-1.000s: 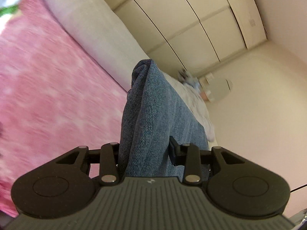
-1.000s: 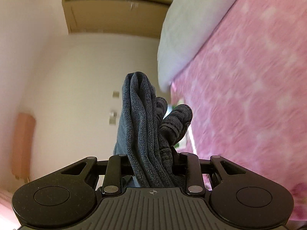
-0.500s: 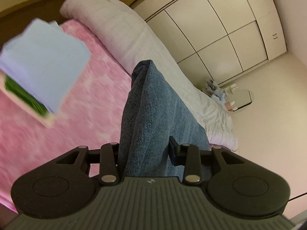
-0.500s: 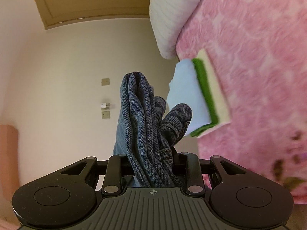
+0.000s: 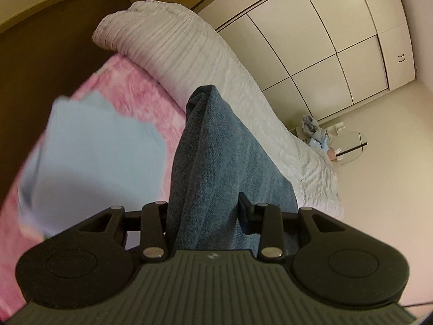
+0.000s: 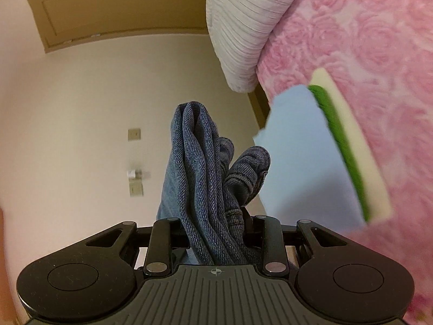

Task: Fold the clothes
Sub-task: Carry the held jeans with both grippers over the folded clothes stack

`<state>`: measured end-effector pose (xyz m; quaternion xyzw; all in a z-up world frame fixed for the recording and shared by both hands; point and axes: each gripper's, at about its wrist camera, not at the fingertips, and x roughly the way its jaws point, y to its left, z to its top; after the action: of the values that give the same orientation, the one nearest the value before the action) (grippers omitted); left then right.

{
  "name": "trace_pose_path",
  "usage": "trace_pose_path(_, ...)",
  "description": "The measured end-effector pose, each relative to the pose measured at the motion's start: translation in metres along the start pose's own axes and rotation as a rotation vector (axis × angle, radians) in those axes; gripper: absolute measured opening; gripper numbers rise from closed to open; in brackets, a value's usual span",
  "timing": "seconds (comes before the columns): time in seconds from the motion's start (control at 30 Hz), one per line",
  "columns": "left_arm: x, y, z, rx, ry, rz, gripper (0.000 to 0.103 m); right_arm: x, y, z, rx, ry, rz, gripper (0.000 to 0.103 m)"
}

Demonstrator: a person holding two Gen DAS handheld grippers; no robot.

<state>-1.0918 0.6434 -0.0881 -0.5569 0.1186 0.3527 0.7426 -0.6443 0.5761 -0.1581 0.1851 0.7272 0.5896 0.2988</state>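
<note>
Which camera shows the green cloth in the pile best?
The right wrist view. There the green layer shows as a bright edge in the folded stack, under the light blue cloth and over a cream one. The left wrist view shows only the blurry blue top; no green is visible.

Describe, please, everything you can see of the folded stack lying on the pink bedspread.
The folded stack has three layers: a smooth pale blue piece on top, a bright green knit-looking layer beneath, and a cream one at the bottom. Its edges look fairly even, though blurred. It lies flat on the pink bedspread, clear of both grippers and the jeans.
</note>
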Motion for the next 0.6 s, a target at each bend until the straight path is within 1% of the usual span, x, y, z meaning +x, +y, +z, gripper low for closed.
trace_pose_path(0.1, 0.014, 0.019, 0.040, 0.009, 0.017, -0.004, 0.032, 0.037, 0.006, 0.020, -0.001, -0.019, 0.000, 0.029)
trace_pose_path(0.17, 0.025, 0.034, 0.057, 0.013, 0.031, -0.006, 0.032, 0.058, 0.006, 0.031, 0.001, -0.031, -0.002, 0.029)
trace_pose_path(0.27, 0.042, 0.058, 0.078, 0.012, 0.062, 0.009, 0.032, 0.082, -0.005, 0.040, 0.033, -0.039, -0.023, 0.029)
trace_pose_path(0.4, 0.062, 0.087, 0.084, -0.005, 0.106, 0.025, 0.033, 0.107, -0.023, 0.047, 0.081, -0.046, -0.059, 0.029)
trace_pose_path(0.6, 0.085, 0.128, 0.082, -0.043, 0.163, 0.040, 0.033, 0.124, -0.053, 0.048, 0.132, -0.049, -0.128, 0.030)
